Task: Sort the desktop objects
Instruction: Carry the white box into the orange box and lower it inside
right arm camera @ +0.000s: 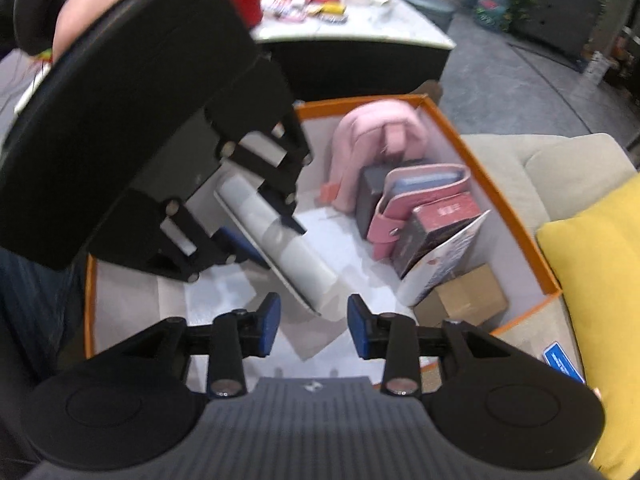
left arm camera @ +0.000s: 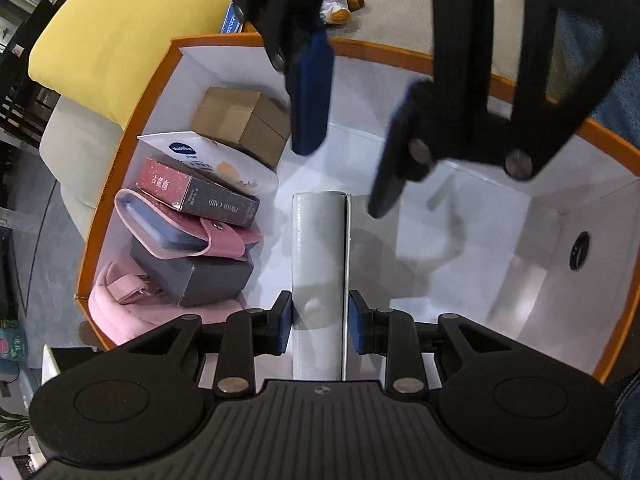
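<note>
My left gripper (left arm camera: 320, 320) is shut on a slim grey book (left arm camera: 318, 240), held upright over the white floor of an orange-rimmed box (left arm camera: 380, 50). Along the box's left wall lie a brown carton (left arm camera: 244, 120), a white Vaseline pack (left arm camera: 200, 152), a red and dark card box (left arm camera: 192, 192), a pink wallet (left arm camera: 176, 224), a grey box (left arm camera: 200, 276) and a pink pouch (left arm camera: 120, 304). My right gripper (left arm camera: 344, 176) hangs open above the box's far side. In the right wrist view, my right gripper (right arm camera: 308, 320) holds nothing, just short of the grey book (right arm camera: 300, 264) in the left gripper (right arm camera: 264, 232).
The box rests on a beige sofa beside a yellow cushion (left arm camera: 120, 20), with a small plush bear (left arm camera: 340, 2) beyond it. A round black grommet (left arm camera: 580, 250) sits in the box's right wall. A cluttered table (right arm camera: 340, 28) stands across the room.
</note>
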Demonstrator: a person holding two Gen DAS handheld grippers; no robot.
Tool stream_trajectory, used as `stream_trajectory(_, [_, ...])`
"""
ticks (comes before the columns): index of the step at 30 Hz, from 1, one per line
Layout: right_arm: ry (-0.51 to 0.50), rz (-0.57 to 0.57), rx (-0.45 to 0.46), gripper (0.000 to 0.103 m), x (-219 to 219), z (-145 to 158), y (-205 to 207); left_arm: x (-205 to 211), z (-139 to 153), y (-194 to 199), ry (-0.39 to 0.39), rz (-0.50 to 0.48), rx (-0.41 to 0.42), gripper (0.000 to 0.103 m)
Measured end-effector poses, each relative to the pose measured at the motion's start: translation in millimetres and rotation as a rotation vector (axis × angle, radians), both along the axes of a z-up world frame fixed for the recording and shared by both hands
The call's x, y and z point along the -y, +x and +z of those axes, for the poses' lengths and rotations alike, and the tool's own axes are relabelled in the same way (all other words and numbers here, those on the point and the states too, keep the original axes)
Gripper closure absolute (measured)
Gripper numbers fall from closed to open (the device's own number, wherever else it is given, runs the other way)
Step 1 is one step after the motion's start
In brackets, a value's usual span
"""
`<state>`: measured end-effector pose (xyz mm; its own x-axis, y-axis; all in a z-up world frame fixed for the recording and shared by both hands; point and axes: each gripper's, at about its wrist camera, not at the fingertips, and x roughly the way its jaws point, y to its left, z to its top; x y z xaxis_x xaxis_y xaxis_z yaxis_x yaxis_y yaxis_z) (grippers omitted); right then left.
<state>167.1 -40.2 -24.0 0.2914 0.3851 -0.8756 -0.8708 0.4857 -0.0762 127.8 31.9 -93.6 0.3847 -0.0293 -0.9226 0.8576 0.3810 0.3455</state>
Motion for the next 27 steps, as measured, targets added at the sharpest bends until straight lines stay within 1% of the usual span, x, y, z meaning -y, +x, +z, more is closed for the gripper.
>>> stream_trajectory(7, [-0.065,0.036,-0.057,0.063,-12.1,-20.6,9.9,-6.1,-6.8,9.3,-0.048,-0.02,-0.016,0.07])
stream_trajectory(11, [-0.101,0.063,-0.073,0.052,-17.6,-31.3,13.5,-7.9,-11.0,13.6,-0.065,-0.023,-0.018,0.07])
stream_trajectory(15, [-0.143,0.079,-0.093,0.052,-20.6,-40.6,17.5,-11.6,-12.6,17.2,-0.086,-0.019,-0.02,0.07])
stream_trajectory(20, [-0.162,0.1,-0.084,0.051,-24.1,-42.3,18.7,-19.8,-11.7,23.4,-0.125,0.001,-0.035,0.07])
stream_trajectory(23, [-0.177,0.119,-0.082,0.052,-26.3,-39.9,20.6,-22.6,-11.8,25.6,-0.136,0.002,-0.038,0.07])
stream_trajectory(27, [-0.204,0.15,-0.026,0.051,-33.0,-33.6,24.1,-25.4,-12.1,26.0,-0.143,-0.007,-0.04,0.07])
